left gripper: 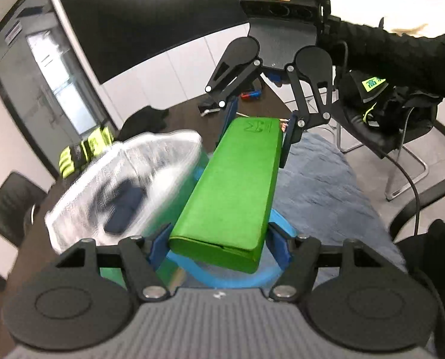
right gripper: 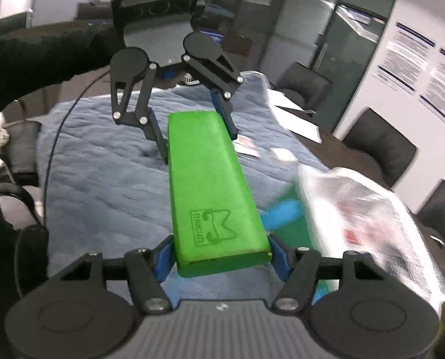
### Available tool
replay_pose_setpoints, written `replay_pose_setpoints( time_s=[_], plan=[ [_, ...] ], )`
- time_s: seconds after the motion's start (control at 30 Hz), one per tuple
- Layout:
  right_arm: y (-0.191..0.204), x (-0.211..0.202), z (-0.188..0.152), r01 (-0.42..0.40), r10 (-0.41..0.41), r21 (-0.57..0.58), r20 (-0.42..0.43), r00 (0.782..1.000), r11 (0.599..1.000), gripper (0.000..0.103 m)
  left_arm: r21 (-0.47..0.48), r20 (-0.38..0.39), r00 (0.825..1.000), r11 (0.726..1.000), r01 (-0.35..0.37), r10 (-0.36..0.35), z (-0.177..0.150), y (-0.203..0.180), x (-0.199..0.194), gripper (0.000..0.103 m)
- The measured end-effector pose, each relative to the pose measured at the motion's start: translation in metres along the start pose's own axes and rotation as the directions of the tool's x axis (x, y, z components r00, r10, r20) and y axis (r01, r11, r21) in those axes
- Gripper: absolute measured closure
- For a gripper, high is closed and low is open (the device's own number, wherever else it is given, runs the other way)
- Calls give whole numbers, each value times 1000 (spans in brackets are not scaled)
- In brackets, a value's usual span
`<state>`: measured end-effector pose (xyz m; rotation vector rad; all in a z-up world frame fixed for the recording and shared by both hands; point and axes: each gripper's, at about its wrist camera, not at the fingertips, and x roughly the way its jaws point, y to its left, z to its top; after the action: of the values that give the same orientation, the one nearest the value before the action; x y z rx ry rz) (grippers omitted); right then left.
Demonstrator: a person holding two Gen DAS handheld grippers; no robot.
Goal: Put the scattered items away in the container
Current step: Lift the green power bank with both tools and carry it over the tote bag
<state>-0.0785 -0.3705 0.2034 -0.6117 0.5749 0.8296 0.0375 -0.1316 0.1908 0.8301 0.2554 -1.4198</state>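
above the blue cloth (left gripper: 318, 197), both tongs seemingly clamped on green case (left gripper: 234, 185) ends

One readable mark, on the green case

The green case (right gripper: 210, 185) carries an embossed logo with the word "mecun" beside a large letter M; the wall posters (right gripper: 426, 68) are too blurred to read.

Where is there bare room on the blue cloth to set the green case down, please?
The blue cloth lies bare beside the green case, toward the black cable. The other side is crowded: the plastic-wrapped bundle and small cards border it.
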Motion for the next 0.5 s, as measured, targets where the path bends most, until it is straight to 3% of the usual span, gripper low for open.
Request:
replay_pose_setpoints(
  time_s=[0.2, 0.37, 0.5],
  plan=[
    [-64, -19, -4, 89, -88, 19, -59, 994, 996, 39, 19, -18, 999, 999, 40, -40, 36, 60, 47, 34],
    [-126, -12, -17, 91, -85, 72, -82, 993, 993, 38, -7, -30, 999, 999, 32, -32, 39, 106, 85, 33],
    [-167, 16, -31, 84, -68, 111, -138, 988, 990, 38, -57, -109, 993, 997, 47, -53, 29, 130, 118, 33]
  ],
)
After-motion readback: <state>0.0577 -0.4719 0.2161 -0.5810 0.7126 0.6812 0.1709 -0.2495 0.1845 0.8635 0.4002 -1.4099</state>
